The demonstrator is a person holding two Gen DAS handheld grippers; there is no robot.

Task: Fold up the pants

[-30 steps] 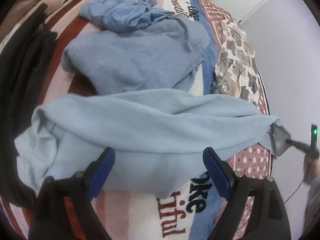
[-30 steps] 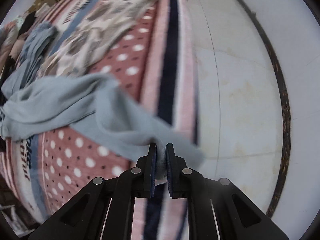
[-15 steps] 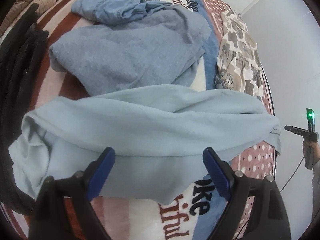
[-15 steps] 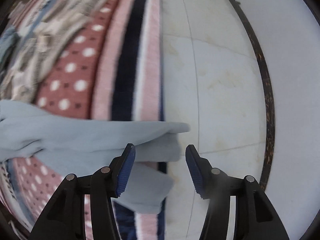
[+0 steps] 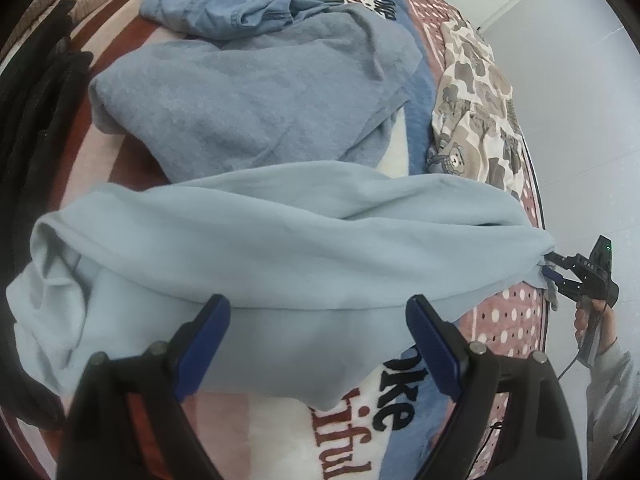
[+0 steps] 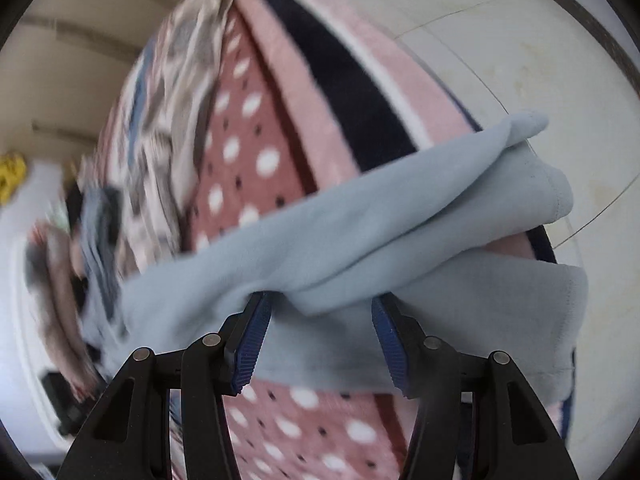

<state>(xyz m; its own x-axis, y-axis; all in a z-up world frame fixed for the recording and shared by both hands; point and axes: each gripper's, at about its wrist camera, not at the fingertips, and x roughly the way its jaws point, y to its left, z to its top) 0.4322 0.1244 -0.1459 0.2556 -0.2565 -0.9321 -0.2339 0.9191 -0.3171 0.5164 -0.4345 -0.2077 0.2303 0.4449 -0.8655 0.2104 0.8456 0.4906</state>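
Pale blue pants point(image 5: 280, 248) across patterned bedspread point(image 5: 508, 320), tiled floor point(image 6: 540, 60), both grippers' fingers apart.

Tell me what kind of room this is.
Most likely a bedroom: a bed with a patterned blanket, loose clothes such as the light blue pants and a bear-print garment, beside a tiled floor.
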